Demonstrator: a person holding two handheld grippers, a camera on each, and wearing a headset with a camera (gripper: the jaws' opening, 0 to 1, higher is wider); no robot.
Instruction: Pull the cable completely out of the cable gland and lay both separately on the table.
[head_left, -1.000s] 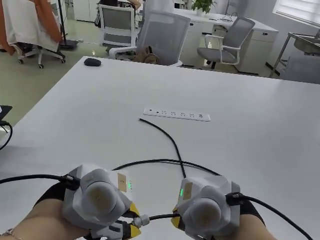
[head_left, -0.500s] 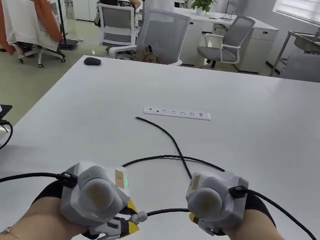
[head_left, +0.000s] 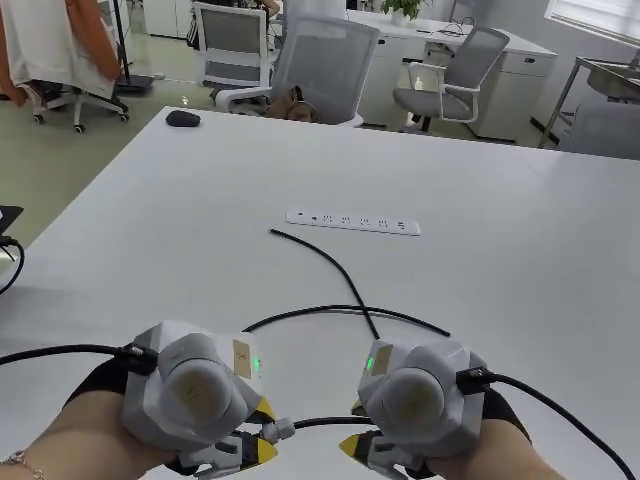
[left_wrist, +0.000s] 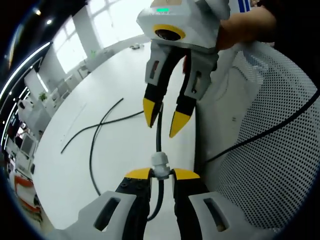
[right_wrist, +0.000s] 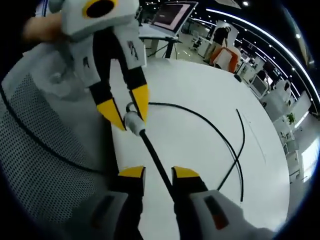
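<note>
Closest in, the left gripper (left_wrist: 161, 173) is clamped on the cable gland (left_wrist: 161, 165), a small pale grey fitting pinched right between the yellow tips, held just above the near edge of the table (head_left: 520, 270). The thin black cable (head_left: 320, 422) comes out of the gland and runs straight over to the right gripper (right_wrist: 159, 172). That one's jaws sit spread on either side of the cable with a gap showing, so it's released, not squeezing. The two grippers face each other, tips close together.

Past them, the rest of the cable lies on the white top in a loose loop that crosses over itself, and its free end stops just short of a white power strip (head_left: 352, 224).

Writing: each gripper body has a tan sticker and a lit green light, and the strip has tiny marks, but none of it is readable.

Room-wise, there's white mesh (left_wrist: 260, 125) just off the near edge. The tabletop beyond is wide. A dark mouse (head_left: 183, 118) sits at the far left corner, with grey office chairs (head_left: 325, 65) behind it.
</note>
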